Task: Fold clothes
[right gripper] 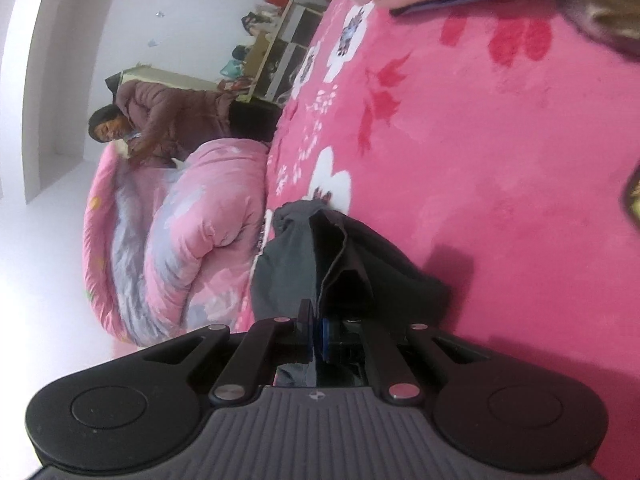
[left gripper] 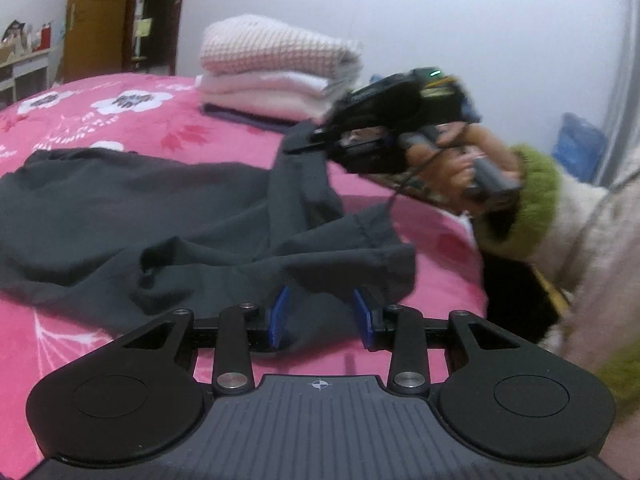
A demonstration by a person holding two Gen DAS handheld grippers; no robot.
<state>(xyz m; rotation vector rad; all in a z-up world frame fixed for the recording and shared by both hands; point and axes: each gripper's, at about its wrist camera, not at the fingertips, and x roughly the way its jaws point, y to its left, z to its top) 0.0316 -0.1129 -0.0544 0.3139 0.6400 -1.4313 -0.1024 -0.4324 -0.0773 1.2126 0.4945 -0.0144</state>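
- A bed covered by a pink floral blanket (left gripper: 120,120) fills most of both views, with a pale wall behind it and a wooden door (left gripper: 100,16) at the far left of the left wrist view.
- A stack of folded clothes (left gripper: 276,76), pink and white, sits at the far side of the bed, near the wall.
- The dark grey garment (left gripper: 120,216) lies spread and rumpled across the blanket, its near hem bunched in front of the left gripper (left gripper: 322,318).
- The left gripper's blue pads (left gripper: 280,316) stand apart, with the garment's edge lying between them; whether they press on the cloth cannot be told.
- The right gripper (left gripper: 308,142) appears blurred in the left wrist view, held by a hand (left gripper: 456,168) in a cream sleeve with a green cuff (left gripper: 536,200), and a corner of the garment hangs lifted from its tip.
- In the right wrist view, which is turned on its side, the right gripper (right gripper: 318,332) has its fingers drawn together, clamped on a fold of the grey garment (right gripper: 296,264) that rises from between them.
- Beyond the bed in that view lies a rolled pink quilt (right gripper: 180,240), with a person in a mauve padded jacket (right gripper: 168,120) behind it and a shelf unit (right gripper: 280,52) against the wall.
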